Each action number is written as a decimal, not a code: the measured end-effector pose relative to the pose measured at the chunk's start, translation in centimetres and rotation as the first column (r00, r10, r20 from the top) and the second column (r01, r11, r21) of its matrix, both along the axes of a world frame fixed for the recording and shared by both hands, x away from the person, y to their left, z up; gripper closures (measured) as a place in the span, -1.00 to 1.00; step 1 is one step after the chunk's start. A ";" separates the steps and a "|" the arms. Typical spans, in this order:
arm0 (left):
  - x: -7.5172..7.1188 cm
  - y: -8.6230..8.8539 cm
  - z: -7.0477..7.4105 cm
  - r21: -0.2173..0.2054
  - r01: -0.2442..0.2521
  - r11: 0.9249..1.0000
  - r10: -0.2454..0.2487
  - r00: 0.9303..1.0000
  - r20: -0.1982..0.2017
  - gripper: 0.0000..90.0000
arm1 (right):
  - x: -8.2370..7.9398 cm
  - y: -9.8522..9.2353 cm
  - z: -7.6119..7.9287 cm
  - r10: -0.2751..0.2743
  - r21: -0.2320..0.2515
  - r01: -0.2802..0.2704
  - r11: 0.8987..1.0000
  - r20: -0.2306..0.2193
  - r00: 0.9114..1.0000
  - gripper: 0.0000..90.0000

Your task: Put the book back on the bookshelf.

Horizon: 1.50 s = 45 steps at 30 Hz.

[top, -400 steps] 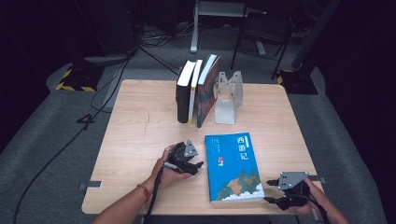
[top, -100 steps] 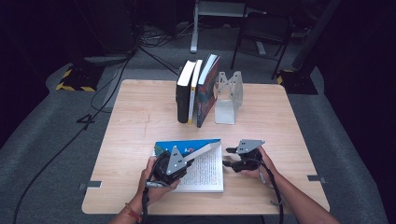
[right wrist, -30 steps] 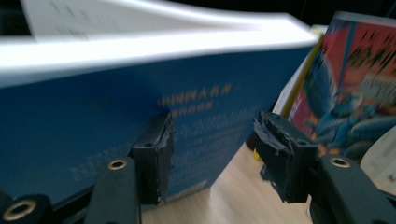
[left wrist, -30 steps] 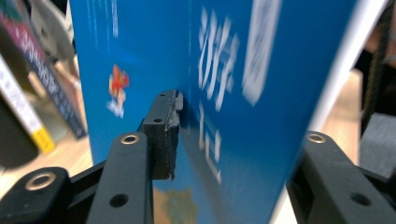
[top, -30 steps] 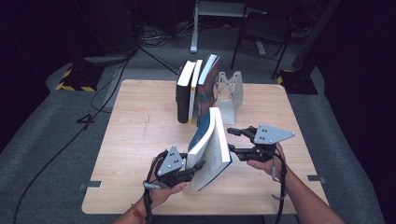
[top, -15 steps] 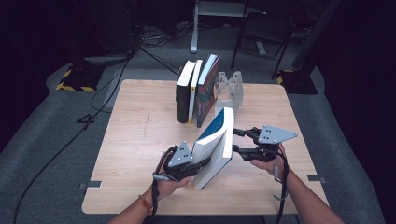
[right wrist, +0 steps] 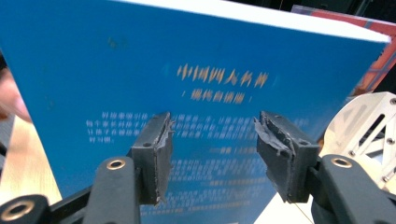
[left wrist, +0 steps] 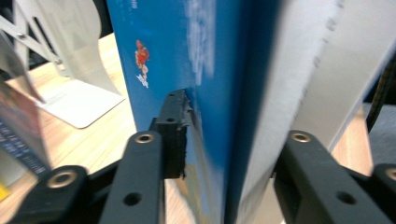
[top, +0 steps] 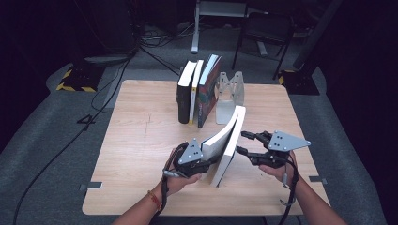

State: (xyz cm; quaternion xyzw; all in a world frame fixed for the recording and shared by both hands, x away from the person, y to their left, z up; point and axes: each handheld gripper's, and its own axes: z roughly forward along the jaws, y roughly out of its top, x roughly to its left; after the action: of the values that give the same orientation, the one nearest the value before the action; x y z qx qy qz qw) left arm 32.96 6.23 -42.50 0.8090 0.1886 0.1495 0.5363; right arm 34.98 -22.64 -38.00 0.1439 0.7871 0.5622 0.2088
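Note:
A thick blue book [top: 228,140] stands on its lower edge in the middle of the table, leaning with its top toward the bookend. My left gripper [top: 210,161] is shut on the book's near lower corner. In the left gripper view one pad [left wrist: 173,135] lies on the blue cover [left wrist: 205,70] and the other jaw is on the page side; the left gripper [left wrist: 236,137] has just been opening a little with the book between its jaws. My right gripper [top: 241,142] is open on the book's other side, and its spread jaws [right wrist: 212,135] face the back cover [right wrist: 210,60].
Three books [top: 197,93] stand upright at the back of the wooden table [top: 141,140], against a metal bookend [top: 230,93]. The bookend [right wrist: 369,126] is just beyond the blue book. Cables and a chair lie on the floor behind.
The book's top has swung to the right and toward the bookend. Both grippers have shifted slightly with it, the left staying on its lower corner.

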 end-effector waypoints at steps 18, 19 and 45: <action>-4.2 -0.5 -3.1 0.152 0.048 0.987 -0.039 0.997 -0.059 -0.47 | -1.1 2.2 -5.2 0.045 -0.137 -0.059 0.989 -0.102 0.994 -0.01; -4.4 -1.0 -3.2 0.156 0.036 0.987 -0.028 0.998 -0.052 -0.49 | -1.0 2.4 -5.3 0.046 -0.136 -0.060 0.989 -0.105 0.993 -0.02; -1.8 -0.1 -3.2 0.112 -0.122 0.986 0.126 0.992 -0.024 0.29 | 2.3 -1.1 -6.4 -0.126 -0.091 0.117 0.989 -0.092 0.988 -0.16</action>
State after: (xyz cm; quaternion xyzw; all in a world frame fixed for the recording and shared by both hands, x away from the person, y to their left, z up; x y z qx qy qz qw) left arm 31.19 6.12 -45.75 0.8262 0.2382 0.1803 0.4776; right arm 37.27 -23.74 -44.39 0.2097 0.8095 0.5065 0.2102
